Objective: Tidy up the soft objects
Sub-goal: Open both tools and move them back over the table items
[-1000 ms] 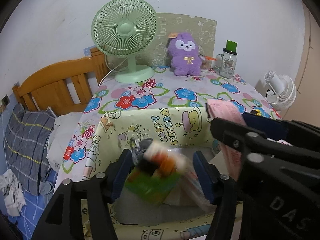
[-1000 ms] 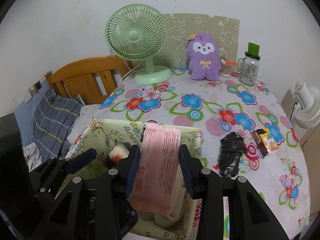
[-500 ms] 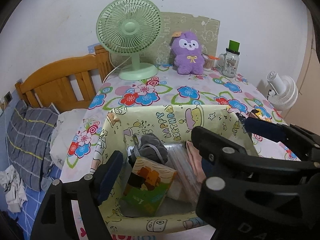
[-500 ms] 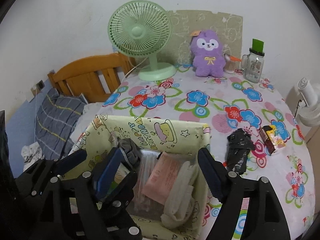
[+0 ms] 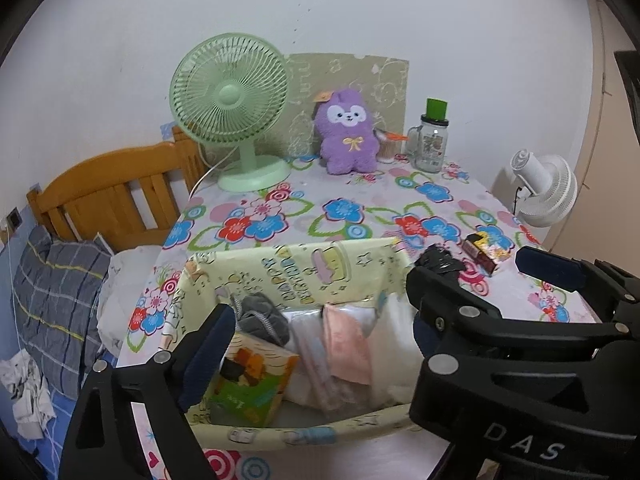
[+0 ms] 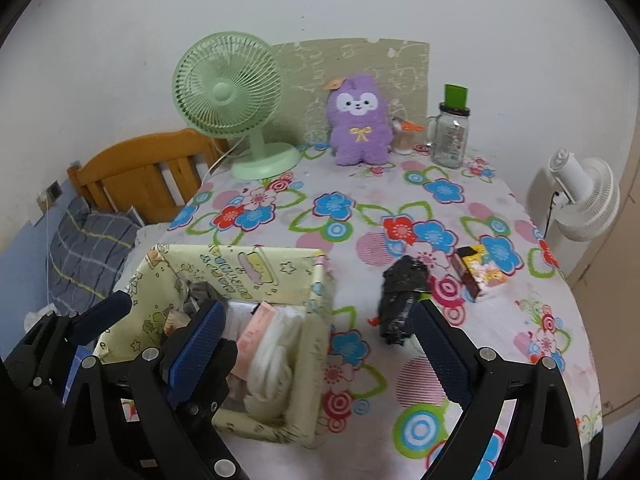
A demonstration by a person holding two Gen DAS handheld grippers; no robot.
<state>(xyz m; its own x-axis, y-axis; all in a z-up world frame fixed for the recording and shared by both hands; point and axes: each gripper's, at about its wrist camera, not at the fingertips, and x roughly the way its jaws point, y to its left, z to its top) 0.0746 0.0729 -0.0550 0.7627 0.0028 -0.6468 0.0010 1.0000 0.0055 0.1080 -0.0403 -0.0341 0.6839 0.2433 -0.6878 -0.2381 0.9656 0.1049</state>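
Note:
A yellow cartoon-print fabric bin [image 5: 304, 268] [image 6: 240, 264] stands on the flowered table near its front edge. Inside lie a green box [image 5: 252, 380], a grey cloth [image 5: 260, 316], a clear packet, a pink packet [image 5: 348, 340] [image 6: 256, 328] and a white cloth [image 6: 276, 352]. My left gripper [image 5: 320, 344] is open and empty above the bin. My right gripper [image 6: 316, 356] is open and empty over the bin's right side. A black crumpled bag [image 6: 402, 300] [image 5: 440, 262] lies on the table right of the bin.
A green fan [image 6: 228, 92], a purple plush toy [image 6: 360, 120], a glass jar with a green lid [image 6: 450, 136] stand at the back. A small colourful box [image 6: 478, 272] lies right of the black bag. A white fan [image 6: 580, 200] and a wooden bed [image 6: 148, 168] flank the table.
Both grippers opened and let go: the green box and the pink packet now lie in the bin. Both grippers have pulled back and up from the bin.

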